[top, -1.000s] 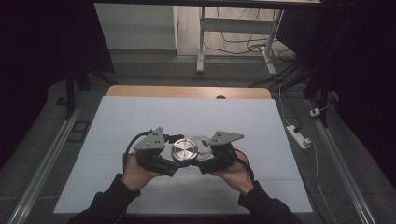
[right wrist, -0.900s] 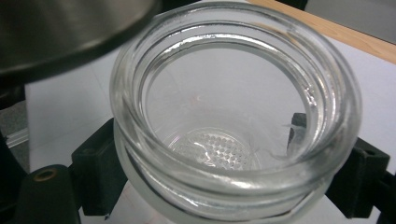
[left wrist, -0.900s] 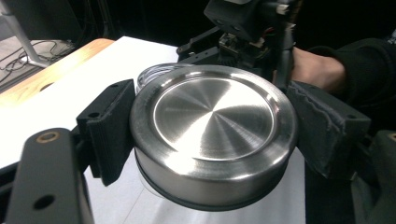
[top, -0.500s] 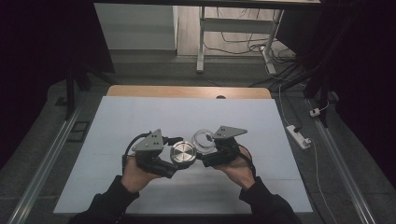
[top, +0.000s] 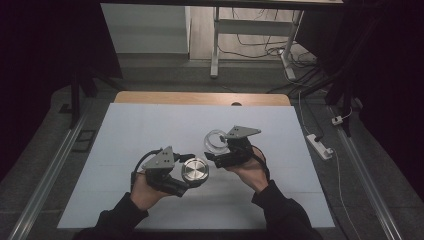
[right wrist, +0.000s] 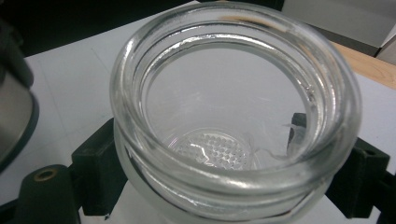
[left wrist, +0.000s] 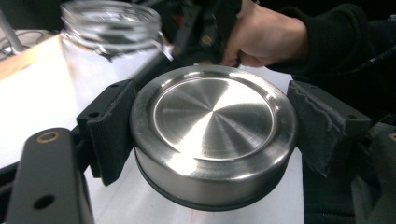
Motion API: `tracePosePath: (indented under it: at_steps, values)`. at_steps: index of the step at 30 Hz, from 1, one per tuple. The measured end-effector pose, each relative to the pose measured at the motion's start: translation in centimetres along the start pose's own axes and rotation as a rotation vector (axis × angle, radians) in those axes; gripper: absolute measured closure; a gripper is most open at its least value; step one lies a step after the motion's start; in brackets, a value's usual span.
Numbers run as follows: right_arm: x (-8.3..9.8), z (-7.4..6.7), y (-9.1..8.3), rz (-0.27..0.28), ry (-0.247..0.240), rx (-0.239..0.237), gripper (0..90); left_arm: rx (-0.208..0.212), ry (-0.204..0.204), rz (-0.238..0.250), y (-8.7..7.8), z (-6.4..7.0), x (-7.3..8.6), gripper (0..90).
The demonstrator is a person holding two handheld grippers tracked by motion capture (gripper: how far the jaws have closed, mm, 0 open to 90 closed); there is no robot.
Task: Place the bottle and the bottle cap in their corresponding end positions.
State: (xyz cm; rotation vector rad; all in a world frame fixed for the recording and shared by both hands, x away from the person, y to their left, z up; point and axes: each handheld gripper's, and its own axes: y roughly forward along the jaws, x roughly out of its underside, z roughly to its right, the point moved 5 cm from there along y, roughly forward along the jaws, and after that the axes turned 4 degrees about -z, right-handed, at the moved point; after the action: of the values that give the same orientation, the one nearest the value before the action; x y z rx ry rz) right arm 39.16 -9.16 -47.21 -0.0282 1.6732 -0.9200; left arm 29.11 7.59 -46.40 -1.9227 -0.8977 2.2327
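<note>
A round steel lid (left wrist: 212, 135) with a dark seal ring sits between the two black pads (left wrist: 112, 126) of my left gripper (top: 192, 175), which is shut on it. From above, the lid (top: 194, 171) lies left of centre over the white mat. My right gripper (top: 216, 148) is shut on a clear glass jar (top: 216, 141), held by its body with the mouth open and empty. The jar (right wrist: 233, 112) stands between dark pads (right wrist: 95, 163) in the right gripper view. Lid and jar are apart, the jar up and to the right of the lid. The jar (left wrist: 109, 28) is blurred behind the lid in the left gripper view.
A white mat (top: 130, 135) covers the table, with a wooden edge (top: 200, 98) at the far side. A white power strip (top: 320, 145) and cables lie on the floor to the right. A desk frame (top: 215, 45) stands beyond the table.
Lid and jar were together at centre. The right gripper has carried the jar up and to the right; the left gripper has brought the lid down towards the near edge.
</note>
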Motion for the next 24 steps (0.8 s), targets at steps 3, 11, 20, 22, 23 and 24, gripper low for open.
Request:
tracePosePath:
  at_steps: [3, 11, 20, 22, 23, 24]
  values:
    - [-0.2, 0.4, 0.5, -0.005, -0.005, 0.009, 14.8, 0.004, -0.01, -0.011, 0.6, -0.1, 0.9, 20.5]
    - [-0.6, 1.5, 1.8, -0.009, 0.0, 0.031, 14.8, 0.015, -0.015, -0.024, 2.0, -0.3, 2.0, 20.5]
    - [-0.9, 2.5, 3.3, -0.014, 0.003, 0.044, 14.8, 0.022, -0.017, -0.061, 3.9, -0.7, 3.4, 20.6]
    - [-1.0, 2.7, 3.9, -0.016, 0.001, 0.047, 14.8, 0.02, -0.012, -0.074, 4.3, -0.8, 3.6, 20.6]
    - [-1.1, 2.8, 4.1, -0.016, 0.0, 0.048, 14.8, 0.016, -0.006, -0.084, 4.7, -0.9, 3.9, 20.6]
    - [-1.1, 2.8, 4.3, -0.014, -0.001, 0.048, 14.8, 0.015, -0.007, -0.088, 4.9, -0.9, 4.1, 20.5]
